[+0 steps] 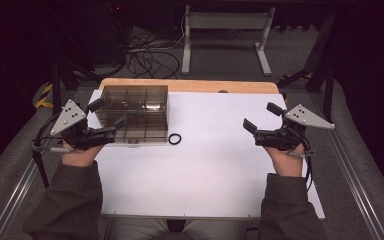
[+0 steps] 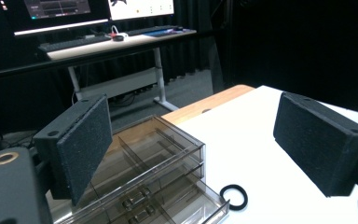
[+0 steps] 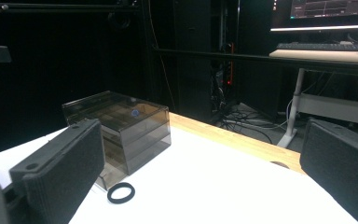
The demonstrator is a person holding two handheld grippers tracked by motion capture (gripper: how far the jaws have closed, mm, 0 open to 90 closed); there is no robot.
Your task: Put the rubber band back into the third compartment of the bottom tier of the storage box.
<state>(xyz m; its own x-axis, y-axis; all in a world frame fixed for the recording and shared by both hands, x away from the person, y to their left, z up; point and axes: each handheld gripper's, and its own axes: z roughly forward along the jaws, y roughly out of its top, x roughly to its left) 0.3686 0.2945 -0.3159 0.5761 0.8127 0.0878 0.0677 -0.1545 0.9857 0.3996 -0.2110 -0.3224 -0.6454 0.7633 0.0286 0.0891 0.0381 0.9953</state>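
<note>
A smoky transparent drawer box (image 1: 135, 112) stands at the back left of the white table top (image 1: 205, 175), and its bottom drawer (image 2: 200, 205) is pulled out a little. A black ring (image 1: 174, 138) lies flat just right of the box's front corner. My left gripper (image 1: 108, 113) hovers open at the box's left front, holding nothing. In the left gripper view the box (image 2: 154, 154) and ring (image 2: 233, 196) sit between the wide-apart jaws. My right gripper (image 1: 261, 116) is open and empty at the right, well away from the ring (image 3: 121, 192) and box (image 3: 121, 123).
A wooden table edge (image 1: 190, 85) shows behind the white sheet. Beyond the table are a desk frame (image 1: 225, 35) and floor cables (image 1: 145, 57). A desk with a keyboard (image 2: 74, 43) and monitors stands in the background. Dark stands flank the table.
</note>
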